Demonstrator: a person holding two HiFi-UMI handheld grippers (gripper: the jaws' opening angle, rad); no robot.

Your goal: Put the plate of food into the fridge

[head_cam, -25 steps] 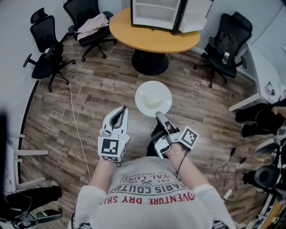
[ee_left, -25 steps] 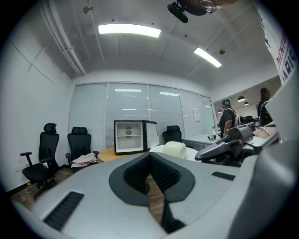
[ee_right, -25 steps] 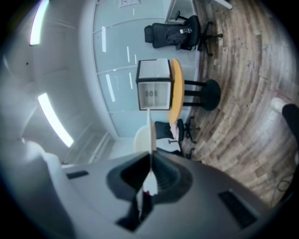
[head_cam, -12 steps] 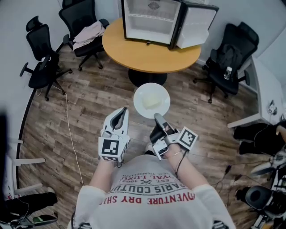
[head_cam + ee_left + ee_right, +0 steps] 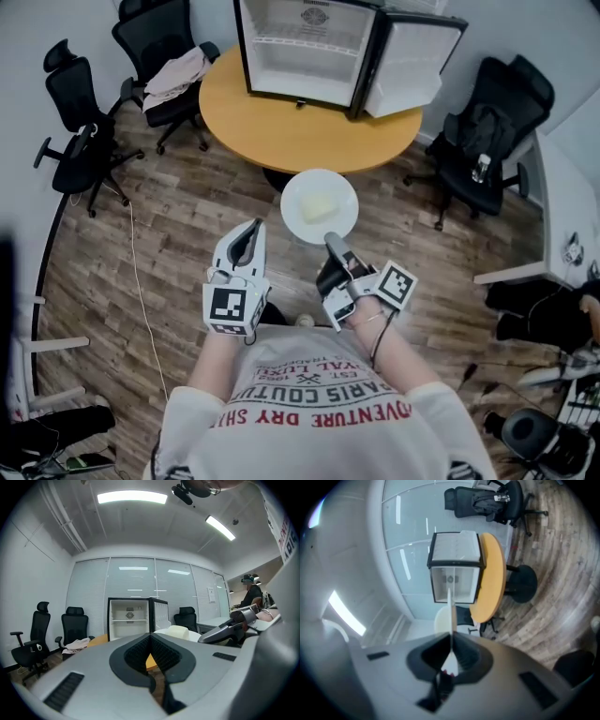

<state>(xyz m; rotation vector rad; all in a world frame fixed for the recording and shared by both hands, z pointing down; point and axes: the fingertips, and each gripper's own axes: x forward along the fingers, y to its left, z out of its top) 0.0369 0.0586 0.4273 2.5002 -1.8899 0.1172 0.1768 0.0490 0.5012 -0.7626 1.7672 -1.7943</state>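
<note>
A white plate (image 5: 320, 205) with a pale lump of food (image 5: 319, 206) hangs level above the wooden floor, a short way in front of the round table. My right gripper (image 5: 330, 240) is shut on the plate's near rim; in the right gripper view the plate (image 5: 451, 611) shows edge-on between the pads. My left gripper (image 5: 249, 232) is beside it to the left, shut and holding nothing. The small fridge (image 5: 305, 52) stands on the round orange table (image 5: 309, 127) with its door (image 5: 405, 66) swung open to the right, its white shelves in sight (image 5: 129, 619).
Black office chairs stand at the left (image 5: 80, 131), the back left with clothes on it (image 5: 169, 70), and the right (image 5: 487, 141). A cable (image 5: 136, 272) runs along the floor at the left. A white desk (image 5: 562, 206) is at the right edge. A person (image 5: 253, 592) stands by the desks.
The table and the open fridge have come nearer and lower in the head view. Both grippers and the plate keep their places relative to the body.
</note>
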